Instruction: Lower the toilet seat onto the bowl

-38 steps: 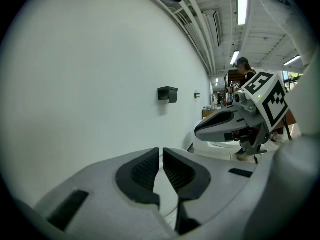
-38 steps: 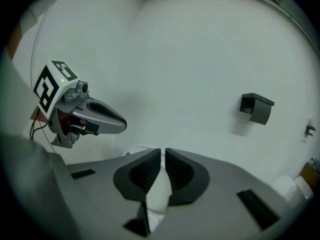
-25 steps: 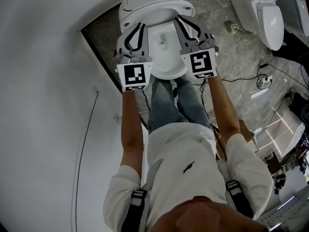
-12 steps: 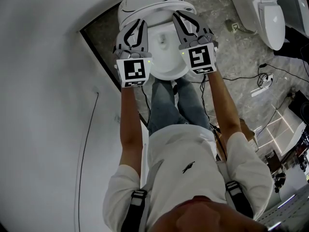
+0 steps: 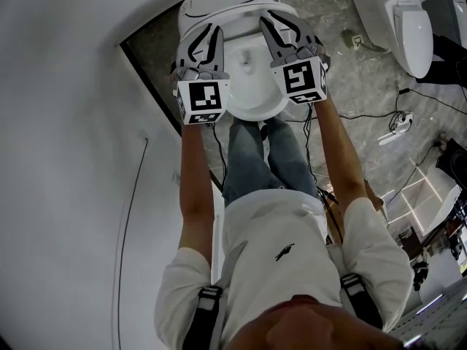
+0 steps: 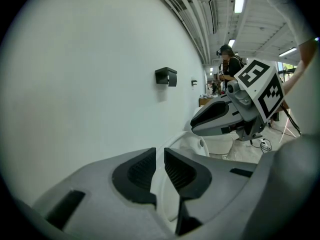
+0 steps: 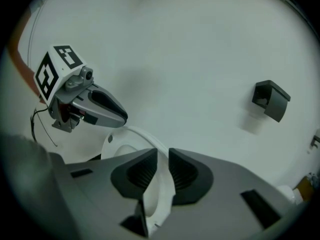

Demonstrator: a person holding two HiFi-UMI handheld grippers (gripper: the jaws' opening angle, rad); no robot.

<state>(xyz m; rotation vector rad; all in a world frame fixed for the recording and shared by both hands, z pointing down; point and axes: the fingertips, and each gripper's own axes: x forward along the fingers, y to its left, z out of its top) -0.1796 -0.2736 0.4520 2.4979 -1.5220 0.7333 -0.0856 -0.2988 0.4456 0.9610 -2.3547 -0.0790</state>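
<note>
The toilet seat (image 7: 120, 145) is in my grip on both flanks, over the toilet bowl (image 5: 254, 114); whether it rests on the bowl I cannot tell. My left gripper (image 6: 160, 159) has its ribbed black pads pinched nearly together on the seat's thin white rim at the bowl's left side. My right gripper (image 7: 162, 160) is clamped the same way on the rim at the bowl's right side. Each gripper points forward and downward at the bowl. The only print near the bowl is the black-and-white square marker on my left cube (image 5: 201, 100) and my right cube (image 5: 300, 80): blocky patterns, no words. Behind the bowl rises the rounded white back of the toilet (image 5: 226, 6). Left of the bowl stands a plain white wall (image 6: 90, 74) with a small black bracket (image 6: 166, 76). On this side of the bowl, my white shirt carries a small dark emblem (image 5: 286, 252), too small to read. Right of the bowl, well apart, a second toilet (image 5: 408, 20) stands on the stone floor (image 5: 350, 79), with cables (image 5: 398, 122) near it.
</note>
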